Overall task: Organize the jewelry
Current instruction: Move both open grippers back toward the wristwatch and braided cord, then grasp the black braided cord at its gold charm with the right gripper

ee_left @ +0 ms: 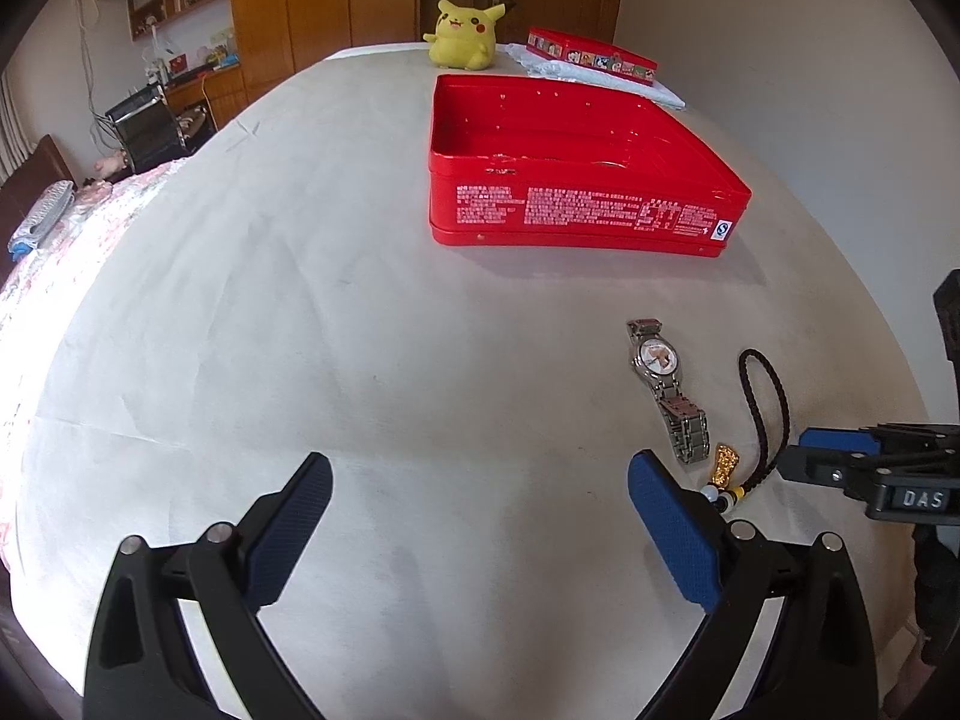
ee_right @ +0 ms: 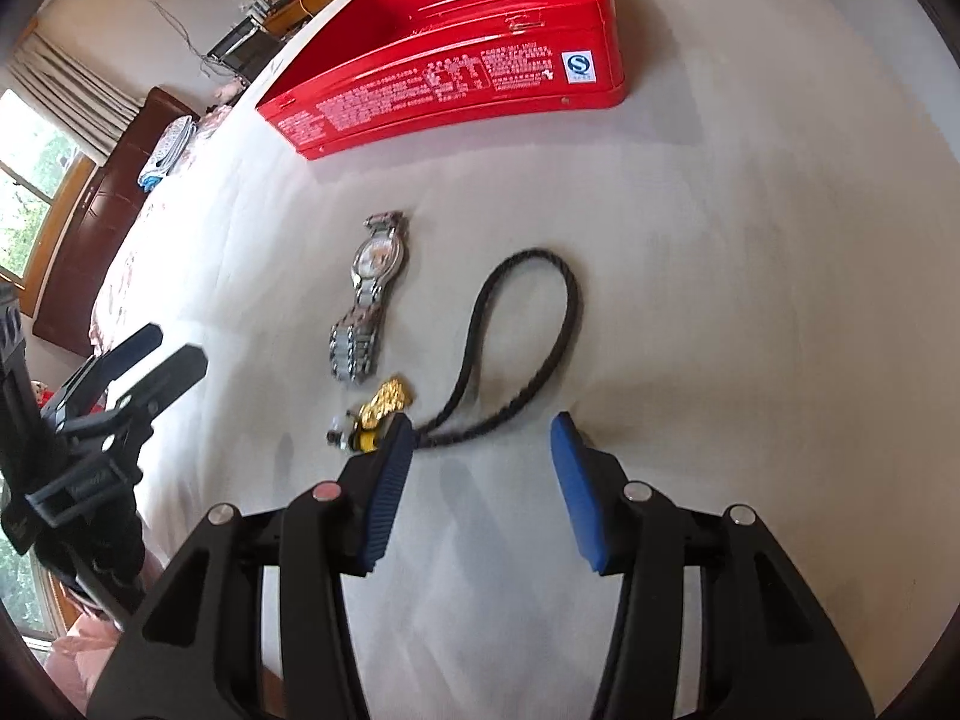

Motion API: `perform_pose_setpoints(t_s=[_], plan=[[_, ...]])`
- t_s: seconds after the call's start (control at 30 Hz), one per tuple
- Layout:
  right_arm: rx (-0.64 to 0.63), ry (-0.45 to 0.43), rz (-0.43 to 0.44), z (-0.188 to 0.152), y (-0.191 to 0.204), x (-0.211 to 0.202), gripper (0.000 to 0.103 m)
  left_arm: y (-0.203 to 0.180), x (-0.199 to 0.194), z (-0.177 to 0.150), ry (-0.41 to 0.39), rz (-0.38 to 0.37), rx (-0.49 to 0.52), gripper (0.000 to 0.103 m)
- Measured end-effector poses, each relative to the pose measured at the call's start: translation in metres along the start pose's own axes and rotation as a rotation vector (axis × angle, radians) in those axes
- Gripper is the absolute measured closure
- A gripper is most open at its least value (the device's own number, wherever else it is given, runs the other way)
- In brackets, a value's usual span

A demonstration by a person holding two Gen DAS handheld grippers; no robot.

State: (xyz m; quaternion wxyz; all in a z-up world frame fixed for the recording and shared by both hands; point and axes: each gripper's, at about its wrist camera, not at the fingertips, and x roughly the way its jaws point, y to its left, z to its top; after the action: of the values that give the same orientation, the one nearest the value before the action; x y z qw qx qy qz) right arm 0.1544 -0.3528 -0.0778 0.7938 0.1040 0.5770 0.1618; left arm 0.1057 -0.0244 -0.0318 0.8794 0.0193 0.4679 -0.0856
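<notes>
A silver watch (ee_left: 666, 390) (ee_right: 369, 294) lies flat on the white sheet. To its right is a black braided cord loop (ee_left: 765, 414) (ee_right: 528, 324) with a gold charm (ee_left: 725, 465) (ee_right: 390, 399) and beads at its near end. Behind them stands an open red tin (ee_left: 576, 210) (ee_right: 456, 90). My right gripper (ee_right: 480, 426) (ee_left: 798, 453) hovers over the cord's near end, partly open. The cord runs in beside its left pad and the pads do not press on it. My left gripper (ee_left: 480, 468) (ee_right: 174, 348) is left of the watch, wide open, nothing between its fingers.
A yellow plush toy (ee_left: 462, 36) sits at the far end of the bed. Beside it a red lid with pictures (ee_left: 591, 54) lies on a pale cloth. A pink floral quilt (ee_left: 90, 228) covers the left side. A desk and shelves stand beyond.
</notes>
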Motion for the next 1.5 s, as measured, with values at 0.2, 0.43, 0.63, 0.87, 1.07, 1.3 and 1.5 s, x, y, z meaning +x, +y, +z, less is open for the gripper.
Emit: perform_pose_setpoints(t_s=[0.2, 0.43, 0.63, 0.87, 1.07, 1.3, 1.5], plan=[[-0.049, 0.025, 0.045, -0.001, 0.027, -0.003, 0.055, 0.000, -0.001, -0.001, 0.004, 0.001, -0.010, 0.004], [0.064, 0.109, 0.065, -0.002, 0.030, 0.015, 0.064, 0.005, -0.006, -0.002, -0.017, 0.015, -0.013, 0.004], [0.178, 0.112, 0.077, 0.003, 0.021, 0.015, 0.064, 0.007, -0.003, -0.003, -0.011, 0.003, -0.013, 0.004], [0.058, 0.082, -0.039, 0.012, 0.035, 0.020, 0.073, 0.007, 0.000, -0.002, -0.003, -0.013, -0.013, 0.004], [-0.003, 0.054, -0.094, 0.013, 0.043, 0.025, 0.079, 0.009, 0.003, -0.001, 0.004, -0.014, -0.025, 0.004], [-0.058, 0.036, -0.159, 0.015, 0.033, 0.018, 0.089, 0.006, 0.005, 0.000, 0.019, -0.022, -0.019, 0.004], [0.012, 0.065, -0.094, 0.014, 0.013, 0.009, 0.084, 0.001, 0.008, 0.001, 0.027, -0.023, -0.018, 0.004]])
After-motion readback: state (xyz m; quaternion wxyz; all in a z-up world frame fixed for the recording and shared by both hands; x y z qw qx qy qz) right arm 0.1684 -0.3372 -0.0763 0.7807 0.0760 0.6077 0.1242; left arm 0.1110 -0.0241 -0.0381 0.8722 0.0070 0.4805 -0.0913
